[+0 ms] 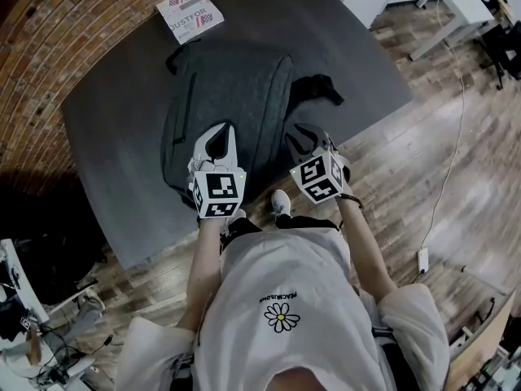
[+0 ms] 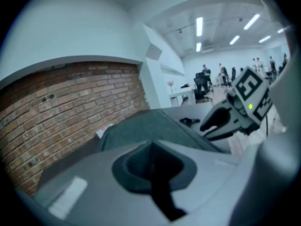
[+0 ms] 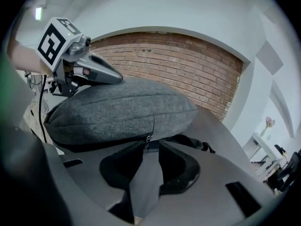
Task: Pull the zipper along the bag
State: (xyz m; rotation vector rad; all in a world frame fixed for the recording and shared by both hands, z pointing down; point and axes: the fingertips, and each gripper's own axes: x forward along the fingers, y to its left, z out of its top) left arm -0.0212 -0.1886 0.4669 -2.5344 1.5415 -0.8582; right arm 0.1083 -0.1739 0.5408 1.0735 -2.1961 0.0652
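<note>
A grey fabric bag (image 1: pixel 232 88) lies on the dark table (image 1: pixel 106 120). My left gripper (image 1: pixel 218 134) rests over the bag's near end, jaws shut, with nothing visible between them in the left gripper view (image 2: pixel 151 146). My right gripper (image 1: pixel 299 137) is at the bag's near right side, open. In the right gripper view the bag (image 3: pixel 117 107) fills the middle, and a small zipper pull (image 3: pixel 148 139) hangs at its lower seam just ahead of the right gripper (image 3: pixel 150 149), not pinched. The left gripper (image 3: pixel 113 77) shows above the bag's top left.
A black strap (image 1: pixel 321 88) trails from the bag's right side. A printed packet (image 1: pixel 189 12) lies at the table's far edge. The table's near edge is at my body, with wooden floor and a cable (image 1: pixel 456 129) to the right. A brick wall (image 3: pixel 188 65) stands behind.
</note>
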